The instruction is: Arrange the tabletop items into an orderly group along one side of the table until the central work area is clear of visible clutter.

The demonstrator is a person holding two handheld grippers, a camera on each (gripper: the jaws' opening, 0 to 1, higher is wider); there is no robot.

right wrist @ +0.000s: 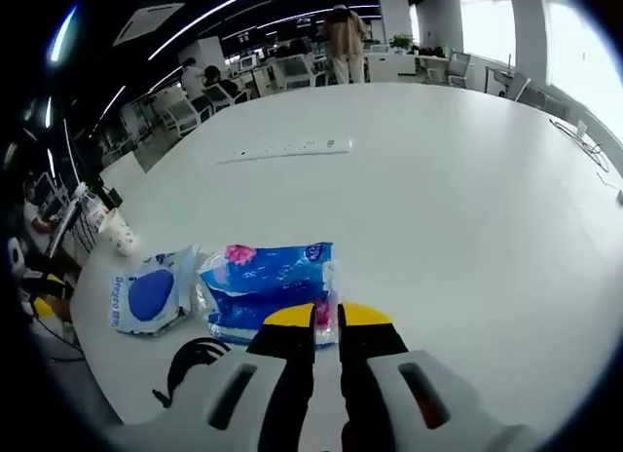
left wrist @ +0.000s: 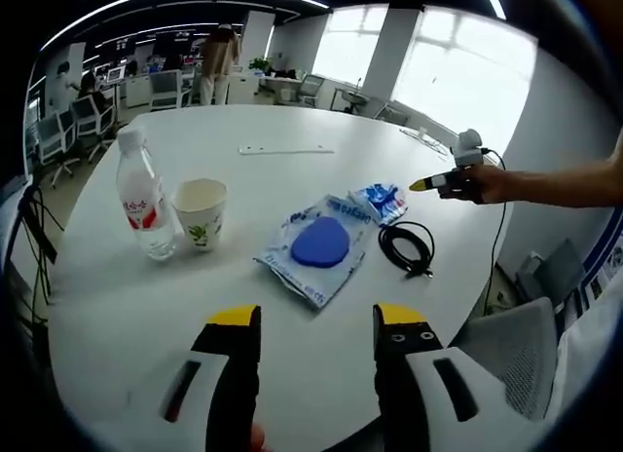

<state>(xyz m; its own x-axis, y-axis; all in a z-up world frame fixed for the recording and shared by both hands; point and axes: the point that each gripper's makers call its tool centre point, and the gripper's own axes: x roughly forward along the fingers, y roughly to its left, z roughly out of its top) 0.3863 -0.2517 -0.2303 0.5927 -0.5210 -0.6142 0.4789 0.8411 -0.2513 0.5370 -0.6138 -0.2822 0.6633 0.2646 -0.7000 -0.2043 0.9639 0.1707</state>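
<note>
Clutter sits loosely across the near half of the white table (left wrist: 292, 111) in the left gripper view: a water bottle (left wrist: 144, 199) standing upright just beside a paper cup (left wrist: 201, 213), a clear pouch with a blue pad inside (left wrist: 319, 245), a smaller blue wipes packet (left wrist: 380, 201) touching its far corner, and a coiled black cable (left wrist: 407, 245) close by. The left gripper (left wrist: 316, 320) hovers over bare table with its jaws wide apart, holding nothing, while the right gripper (left wrist: 428, 184) reaches in beside the packet. In the right gripper view, the right gripper (right wrist: 326, 316) has its yellow tips nearly together at the packet's (right wrist: 268, 282) near edge; whether film is pinched between them I cannot tell. A firm bite on that edge, then a low slide toward the bottle and cup, would likely keep the packet from slipping. This view also shows a white strip (right wrist: 284, 150) lying farther along the table.
</note>
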